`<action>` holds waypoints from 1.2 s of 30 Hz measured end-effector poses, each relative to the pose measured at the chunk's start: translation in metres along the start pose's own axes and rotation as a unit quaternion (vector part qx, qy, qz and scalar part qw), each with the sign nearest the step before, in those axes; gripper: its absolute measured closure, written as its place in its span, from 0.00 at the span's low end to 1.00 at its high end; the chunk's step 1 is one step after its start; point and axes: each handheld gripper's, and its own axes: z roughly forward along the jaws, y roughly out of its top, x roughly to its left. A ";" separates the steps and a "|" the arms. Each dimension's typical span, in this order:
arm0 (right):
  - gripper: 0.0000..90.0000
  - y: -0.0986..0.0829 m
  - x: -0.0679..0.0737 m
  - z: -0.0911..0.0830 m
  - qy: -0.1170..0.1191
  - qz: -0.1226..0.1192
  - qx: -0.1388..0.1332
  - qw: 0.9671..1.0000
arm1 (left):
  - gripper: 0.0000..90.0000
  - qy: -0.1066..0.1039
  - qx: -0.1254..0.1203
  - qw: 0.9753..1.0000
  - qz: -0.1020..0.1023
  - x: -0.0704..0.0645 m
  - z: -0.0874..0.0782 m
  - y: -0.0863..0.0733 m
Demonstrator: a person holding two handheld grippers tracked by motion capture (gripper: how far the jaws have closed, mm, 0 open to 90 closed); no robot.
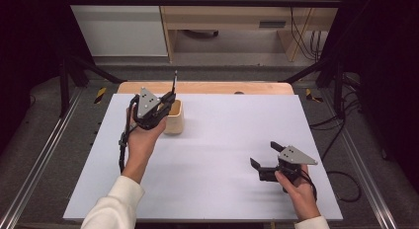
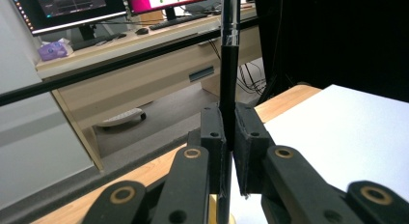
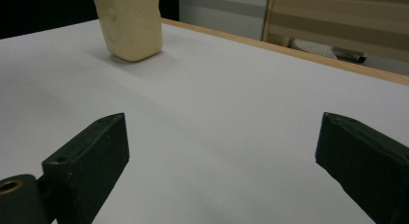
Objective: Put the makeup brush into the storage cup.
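A cream, square-sided holder cup [image 1: 175, 117] stands on the white board at the back left; it also shows at the upper left in the right gripper view [image 3: 130, 24]. My left gripper [image 1: 169, 99] is over the cup, shut on a thin black pen [image 1: 174, 82] that sticks up from its jaws. In the left gripper view the pen [image 2: 228, 64] runs upright between the closed pads [image 2: 212, 132], its lower end dropping toward the cup. My right gripper [image 1: 265, 155] rests low at the front right, open, with nothing between its pads [image 3: 89, 161].
The white board [image 1: 222, 150] lies on a wooden table [image 1: 207, 87] whose far edge shows behind it. Black frame bars [image 1: 197, 2] cross the back and sides. Beyond stand a desk with monitors [image 2: 72, 4] and trailing cables [image 1: 341, 179].
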 end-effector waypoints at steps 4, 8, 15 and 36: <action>0.06 0.000 0.000 0.000 0.001 0.001 -0.001 1.000 | 0.93 0.006 -0.004 1.000 -0.011 0.005 0.001 -0.002; 0.05 -0.001 0.000 -0.001 0.001 -0.001 -0.004 1.000 | 0.93 0.010 -0.004 1.000 -0.016 0.006 0.003 -0.003; 0.05 -0.001 0.001 -0.001 0.006 -0.003 -0.012 1.000 | 0.93 0.014 -0.001 1.000 -0.018 0.008 0.008 -0.006; 0.05 -0.001 0.000 -0.005 0.019 0.016 -0.042 0.999 | 0.93 0.028 -0.015 0.999 -0.039 0.018 0.032 -0.017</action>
